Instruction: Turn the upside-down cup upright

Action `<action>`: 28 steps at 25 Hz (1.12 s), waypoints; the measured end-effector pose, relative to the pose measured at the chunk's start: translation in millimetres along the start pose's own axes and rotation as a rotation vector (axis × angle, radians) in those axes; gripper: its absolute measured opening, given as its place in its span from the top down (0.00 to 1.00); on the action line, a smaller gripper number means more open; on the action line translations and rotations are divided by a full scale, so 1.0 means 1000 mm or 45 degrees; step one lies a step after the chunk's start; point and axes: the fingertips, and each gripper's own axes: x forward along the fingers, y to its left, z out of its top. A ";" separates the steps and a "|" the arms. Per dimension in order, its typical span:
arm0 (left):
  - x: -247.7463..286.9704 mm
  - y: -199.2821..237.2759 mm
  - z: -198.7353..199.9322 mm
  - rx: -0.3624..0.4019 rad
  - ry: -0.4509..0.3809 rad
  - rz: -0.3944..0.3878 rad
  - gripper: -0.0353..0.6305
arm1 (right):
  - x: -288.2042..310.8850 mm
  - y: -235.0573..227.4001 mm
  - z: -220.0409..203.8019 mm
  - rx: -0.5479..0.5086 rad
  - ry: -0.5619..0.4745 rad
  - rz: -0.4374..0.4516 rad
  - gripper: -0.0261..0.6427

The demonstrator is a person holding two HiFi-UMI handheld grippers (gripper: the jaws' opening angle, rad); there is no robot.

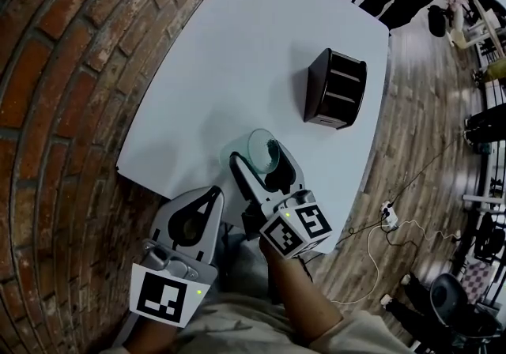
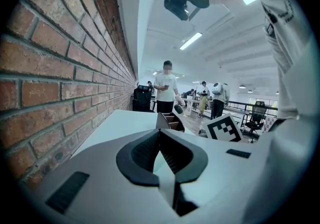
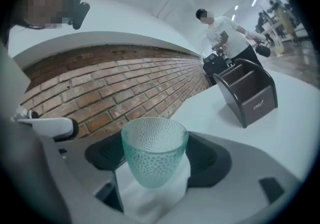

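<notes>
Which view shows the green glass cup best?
The right gripper view: the glass cup sits close up between the jaws, with its mouth and dimpled wall clear. The head view shows it small, from above, partly covered. The left gripper view does not show it.

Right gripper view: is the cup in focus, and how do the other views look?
Right gripper view: cup sharp, brick wall bowed by the wide lens, corners dark. Left gripper view: ceiling light glares, rim dark. Head view: even light, table edges curved.

Overhead plus two low views, table [image 1: 237, 52] shared
</notes>
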 end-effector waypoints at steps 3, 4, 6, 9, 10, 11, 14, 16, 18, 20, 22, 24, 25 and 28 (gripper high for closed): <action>0.002 0.000 0.001 0.004 -0.002 -0.004 0.93 | 0.001 0.003 0.002 0.139 -0.043 0.041 0.40; 0.002 0.000 0.001 0.005 0.000 -0.005 0.93 | 0.001 0.004 0.003 0.186 -0.058 0.053 0.40; 0.002 -0.001 0.002 0.004 -0.001 -0.005 0.93 | 0.001 0.005 0.004 0.279 -0.089 0.079 0.40; 0.002 -0.001 0.003 0.006 -0.004 -0.007 0.93 | -0.001 0.006 0.005 0.412 -0.137 0.116 0.40; 0.002 -0.002 0.003 0.012 -0.003 -0.008 0.93 | -0.002 0.006 0.006 0.451 -0.154 0.128 0.40; 0.003 -0.002 0.003 0.021 -0.001 -0.010 0.93 | -0.003 0.006 0.006 0.490 -0.172 0.139 0.40; 0.003 -0.003 0.003 0.039 0.001 -0.014 0.93 | -0.006 0.003 0.008 0.616 -0.232 0.170 0.40; 0.004 -0.003 0.003 0.043 0.000 -0.016 0.93 | -0.007 0.003 0.008 0.669 -0.257 0.190 0.40; 0.005 -0.004 0.003 0.046 0.004 -0.017 0.93 | -0.009 0.001 0.006 0.729 -0.277 0.203 0.40; 0.005 -0.004 0.002 0.050 0.011 -0.015 0.93 | -0.010 0.000 0.005 0.800 -0.303 0.236 0.40; 0.006 -0.003 0.001 0.071 0.031 -0.008 0.93 | -0.011 0.003 0.005 0.847 -0.314 0.279 0.40; 0.008 -0.002 -0.001 0.113 0.065 0.000 0.93 | -0.012 0.004 0.005 0.877 -0.320 0.306 0.40; 0.008 -0.001 -0.002 0.129 0.080 0.005 0.93 | -0.013 0.004 0.005 0.889 -0.324 0.315 0.40; 0.012 0.003 -0.007 0.150 0.118 0.021 0.93 | -0.015 0.005 0.005 0.911 -0.331 0.338 0.40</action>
